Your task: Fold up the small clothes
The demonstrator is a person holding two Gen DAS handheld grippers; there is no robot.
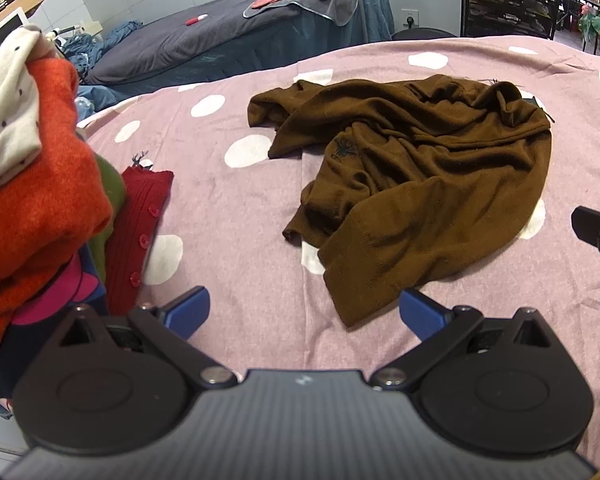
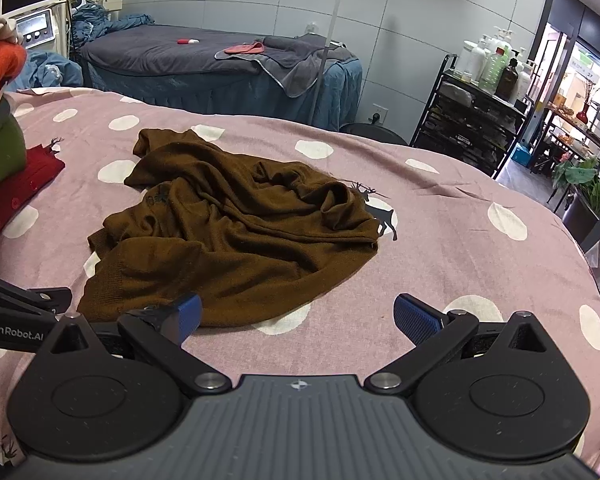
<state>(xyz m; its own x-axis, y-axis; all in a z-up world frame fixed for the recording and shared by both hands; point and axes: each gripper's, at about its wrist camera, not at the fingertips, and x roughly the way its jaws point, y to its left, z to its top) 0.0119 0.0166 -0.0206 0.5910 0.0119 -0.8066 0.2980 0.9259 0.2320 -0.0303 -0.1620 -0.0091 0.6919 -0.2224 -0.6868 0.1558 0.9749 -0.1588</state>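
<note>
Both claws, left [image 1: 304, 312] & right [image 2: 298, 318], spread, empty; brown sweater [image 2: 236, 224] crumpled ahead, clothes stack [image 1: 40, 184] left.

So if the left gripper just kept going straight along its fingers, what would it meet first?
Most likely the near hem of the crumpled brown sweater, which lies just ahead of the open left gripper on the pink dotted bedcover. Depth is hard to judge; a low path could meet the cover first.

Matt fine-knit brown sweater [image 1: 420, 184] lies on a soft, slightly fuzzy cloth bedspread [image 1: 236, 240].
</note>
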